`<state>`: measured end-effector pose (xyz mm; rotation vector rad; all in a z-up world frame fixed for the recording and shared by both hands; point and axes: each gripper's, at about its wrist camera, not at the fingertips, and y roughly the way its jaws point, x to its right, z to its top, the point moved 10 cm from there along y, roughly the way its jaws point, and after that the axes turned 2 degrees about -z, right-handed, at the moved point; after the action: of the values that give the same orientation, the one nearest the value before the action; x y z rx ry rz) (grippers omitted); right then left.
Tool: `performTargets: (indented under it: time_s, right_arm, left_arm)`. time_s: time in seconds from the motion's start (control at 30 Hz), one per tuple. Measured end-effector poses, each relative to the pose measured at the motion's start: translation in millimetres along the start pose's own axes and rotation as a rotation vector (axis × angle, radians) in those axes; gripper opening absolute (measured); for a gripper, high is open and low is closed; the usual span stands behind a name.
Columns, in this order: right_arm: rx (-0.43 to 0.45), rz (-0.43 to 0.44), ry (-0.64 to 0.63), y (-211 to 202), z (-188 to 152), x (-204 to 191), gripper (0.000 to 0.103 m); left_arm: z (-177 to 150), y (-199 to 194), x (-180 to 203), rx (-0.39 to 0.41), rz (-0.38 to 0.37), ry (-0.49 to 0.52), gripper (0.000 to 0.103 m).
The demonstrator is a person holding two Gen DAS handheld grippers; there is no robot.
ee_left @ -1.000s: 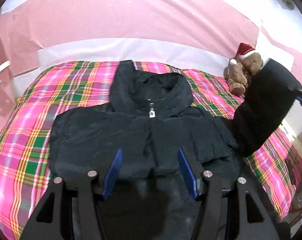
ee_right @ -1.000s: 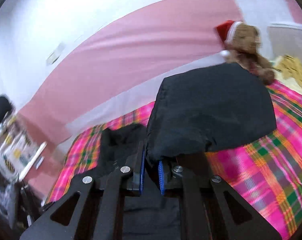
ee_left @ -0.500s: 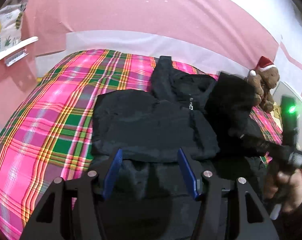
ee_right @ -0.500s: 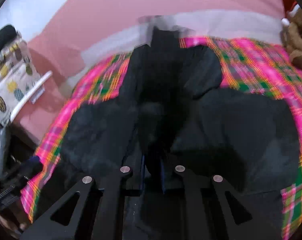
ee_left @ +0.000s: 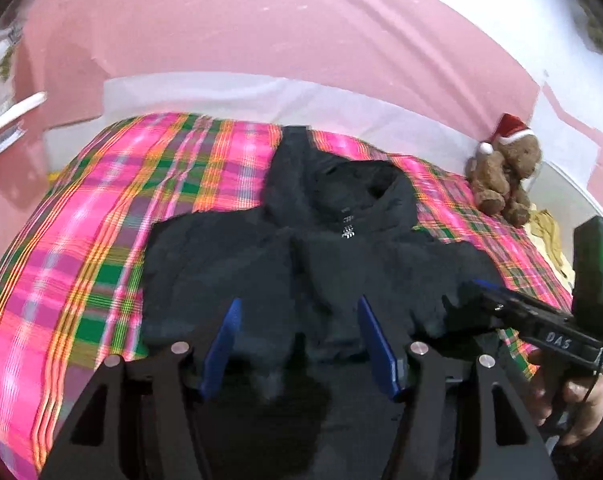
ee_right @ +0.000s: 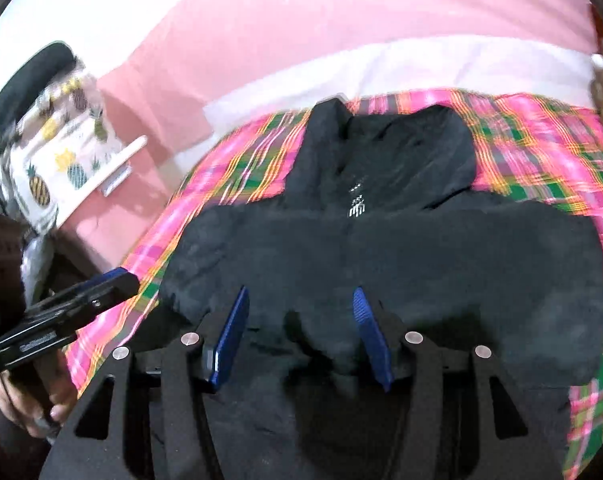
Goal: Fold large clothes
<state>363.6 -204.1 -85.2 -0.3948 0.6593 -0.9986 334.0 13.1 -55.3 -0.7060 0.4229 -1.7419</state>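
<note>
Right tool (ee_right: 299, 336) has just spread its jaws, empty over the black hooded jacket (ee_right: 381, 248); left tool (ee_left: 297, 344) open, empty; risk: puffy folded sleeve springs back unpinned.

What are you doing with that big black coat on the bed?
A person is folding a black hooded jacket spread on a pink plaid blanket, using a hand-held gripper in each hand. The right hand-held gripper has just been opening and nothing is pinched between its fingers now; the sleeve it carried lies folded across the jacket's front. The left hand-held gripper is open above the jacket's lower part, holding nothing. A teddy bear in a Santa hat sits at the far corner.
</note>
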Motion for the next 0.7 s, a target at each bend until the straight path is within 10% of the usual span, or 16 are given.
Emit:
performTargets:
  time_s: [0.2,0.33,0.7]
  right_arm:
    - [0.08,-0.243,0.112,-42,7,106,0.055]
    - [0.043,-0.339,0.172,-37,-9,162,0.047]
    - [-0.113,-0.373,0.088,18,-40,177,0.043]
  left_arm:
    - [10,60,48,-0.026,-0.028,0.11,0.062]
    - [-16,114,23,-0.138,0.089,0.118,0.032]
    - [-27,118,9,-0.158,0.12,0.107,0.033]
